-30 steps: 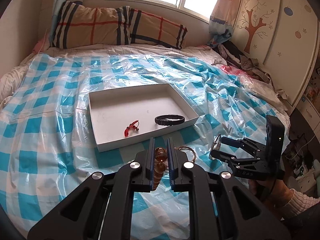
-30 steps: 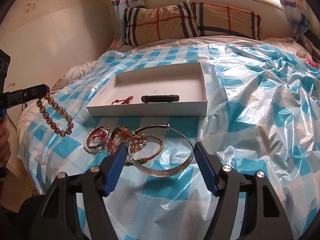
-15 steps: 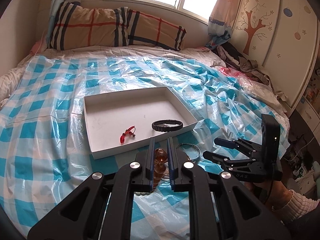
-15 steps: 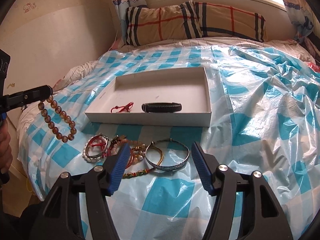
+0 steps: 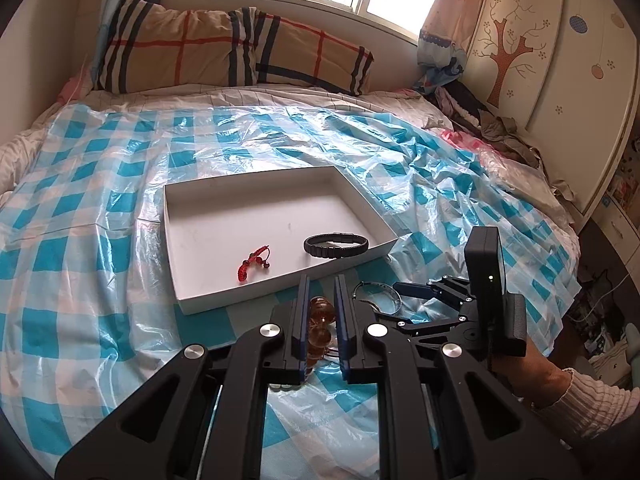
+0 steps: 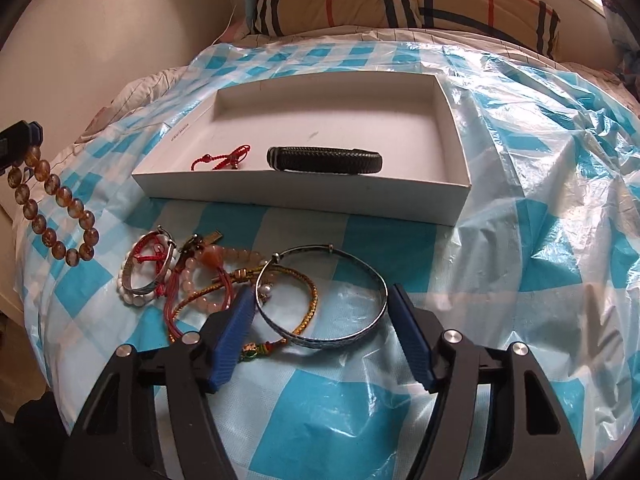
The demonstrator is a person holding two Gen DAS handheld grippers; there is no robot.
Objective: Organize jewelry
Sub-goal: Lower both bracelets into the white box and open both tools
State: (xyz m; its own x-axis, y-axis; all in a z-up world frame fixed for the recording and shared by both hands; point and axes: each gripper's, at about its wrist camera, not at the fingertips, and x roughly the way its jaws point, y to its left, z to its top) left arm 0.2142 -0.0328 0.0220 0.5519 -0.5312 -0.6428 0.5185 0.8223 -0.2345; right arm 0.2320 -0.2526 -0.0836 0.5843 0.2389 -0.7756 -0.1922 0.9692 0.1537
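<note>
2 bracelets already lie in your white box (image 6: 304, 196): a black braided band (image 6: 324, 159) and a red cord (image 6: 220, 158). Your left gripper (image 5: 321, 292) is clamped on the amber bead bracelet (image 6: 52, 208), dangling clear. Your right gripper (image 6: 320, 300), jaws wide and just narrowing slightly, straddles the silver bangle (image 6: 320, 292) on the checked sheet (image 6: 520, 240), unpinched.

Left wrist cam is looking down over its tongs (image 5: 322, 300) from the bed's foot toward the window, mid-range. Right wrist cam is sitting lower, closer. Both are sharing the shallow white cardboard tray (image 5: 208, 304) (image 6: 304, 202) and blue-checked plastic sheet (image 5: 80, 240) (image 6: 540, 240).
</note>
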